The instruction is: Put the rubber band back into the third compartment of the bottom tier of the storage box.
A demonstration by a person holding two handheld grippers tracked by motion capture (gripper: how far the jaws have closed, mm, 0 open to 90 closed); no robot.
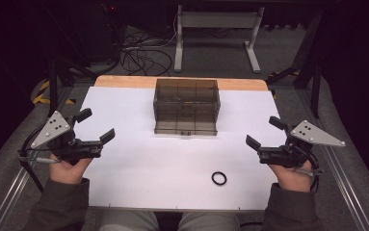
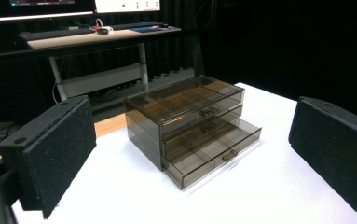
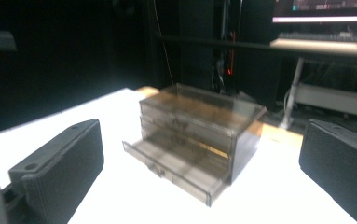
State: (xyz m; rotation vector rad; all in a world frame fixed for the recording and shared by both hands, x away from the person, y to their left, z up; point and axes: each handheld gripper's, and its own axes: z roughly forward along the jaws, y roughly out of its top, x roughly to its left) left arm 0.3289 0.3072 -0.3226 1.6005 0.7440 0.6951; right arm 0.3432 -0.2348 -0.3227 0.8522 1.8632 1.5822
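Got my left tool (image 1: pixel 95 126) and right tool (image 1: pixel 264 131) both released, jaws spread and holding nothing, parked at the left and right edges of the white bench (image 1: pixel 134 163), probably to keep the middle open. Smoky drawer box (image 1: pixel 186 107) sits far centre, bottom drawer (image 2: pixel 213 151) pulled out toward me. Black ring (image 1: pixel 219 178) lies near, right of centre.

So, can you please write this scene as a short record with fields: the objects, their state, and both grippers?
surface: white table
drawer box: smoky clear box, three drawers, far centre of table
bottom drawer: pulled partly out
upper drawers: closed
ring: small black ring, flat on table, nearer the right gripper
left gripper: open, holding nothing
right gripper: open, holding nothing
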